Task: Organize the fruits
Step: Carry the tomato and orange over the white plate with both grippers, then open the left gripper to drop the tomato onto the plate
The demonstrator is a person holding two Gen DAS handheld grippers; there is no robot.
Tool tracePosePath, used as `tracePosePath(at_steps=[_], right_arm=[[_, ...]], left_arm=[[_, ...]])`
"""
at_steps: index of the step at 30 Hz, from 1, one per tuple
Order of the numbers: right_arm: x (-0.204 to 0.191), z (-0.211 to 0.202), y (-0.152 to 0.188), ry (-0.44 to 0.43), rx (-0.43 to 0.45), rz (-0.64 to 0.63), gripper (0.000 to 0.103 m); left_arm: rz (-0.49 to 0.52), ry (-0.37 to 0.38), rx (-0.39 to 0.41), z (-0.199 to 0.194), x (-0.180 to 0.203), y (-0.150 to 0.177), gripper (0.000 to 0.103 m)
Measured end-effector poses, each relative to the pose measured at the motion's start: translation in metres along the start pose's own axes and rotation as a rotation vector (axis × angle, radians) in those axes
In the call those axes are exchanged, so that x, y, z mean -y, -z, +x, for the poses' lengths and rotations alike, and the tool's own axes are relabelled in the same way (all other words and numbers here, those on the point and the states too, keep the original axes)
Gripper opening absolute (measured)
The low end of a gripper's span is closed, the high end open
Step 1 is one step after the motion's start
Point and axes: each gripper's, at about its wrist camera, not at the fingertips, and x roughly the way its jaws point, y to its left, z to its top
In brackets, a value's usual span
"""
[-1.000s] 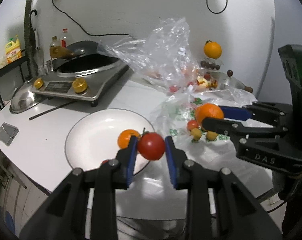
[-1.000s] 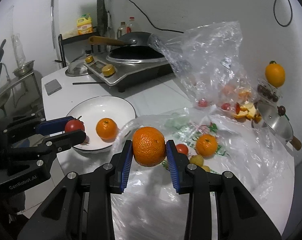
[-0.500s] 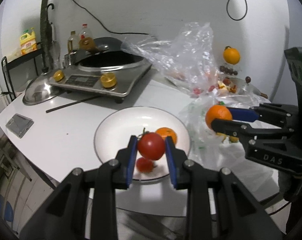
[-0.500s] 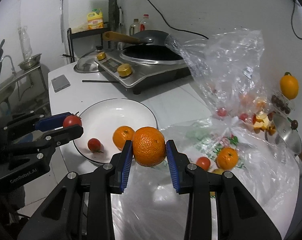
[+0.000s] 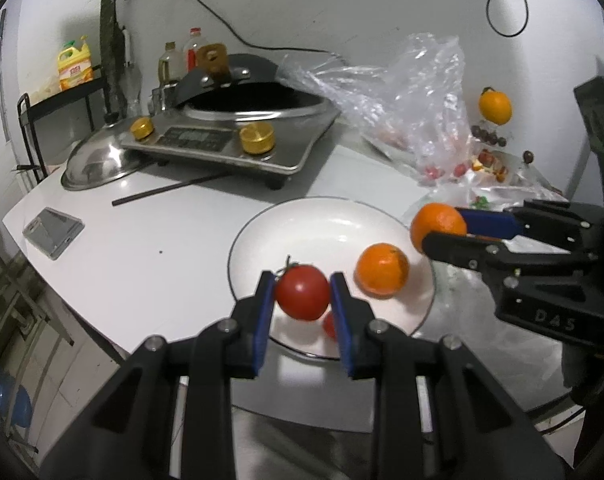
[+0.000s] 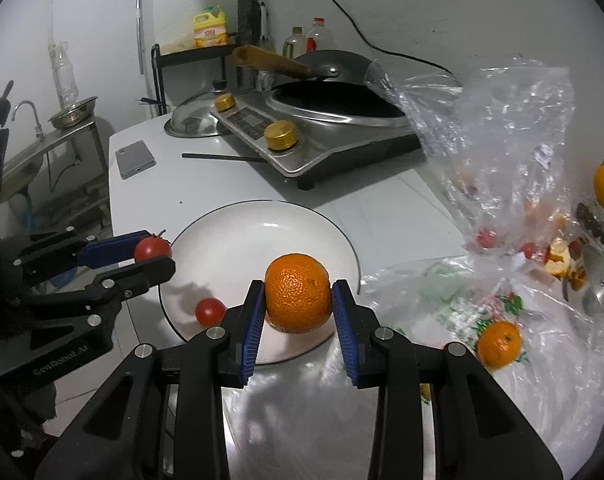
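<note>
The left gripper point(image 5: 302, 294) grips a red tomato point(image 5: 302, 292) tight and has moved over the near edge of the white plate point(image 5: 302, 224). A small tomato point(image 6: 210, 311) and an orange point(image 5: 382, 268) lie just past its jaws. The right gripper point(image 6: 298, 300) squeezes another orange point(image 6: 298, 294), now over the plate's right side. Both look ready to drop.

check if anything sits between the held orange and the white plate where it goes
Nothing blocks it. The right tool holds the round orange over the white plate; another orange lies just beneath, bare plate beside it.
</note>
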Motion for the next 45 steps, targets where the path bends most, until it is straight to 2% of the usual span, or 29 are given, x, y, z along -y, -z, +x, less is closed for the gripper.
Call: tracePosePath(at_steps=[12,22,31,45], right_arm=[[0.0,0.019,-0.008,-0.041,-0.007,-0.007,0.036],[-0.001,0.023,-0.011,-0.054,-0.003,-0.02,0.036],[-0.015,0.031,-0.012,-0.068,-0.02,-0.046,0.036],[-0.046,0.059,-0.014,-0.087,-0.089,-0.098,0.036]], left_arm=[[-0.018,-0.021,-0.065,0.038,-0.006,0.005,0.029],[-0.031,-0.017,-0.089,0.052,-0.009,0.008,0.029],[-0.059,0.013,-0.087,0.047,-0.017,0.006,0.03],[-0.103,-0.001,-0.025,0.02,-0.049,0.005,0.034]])
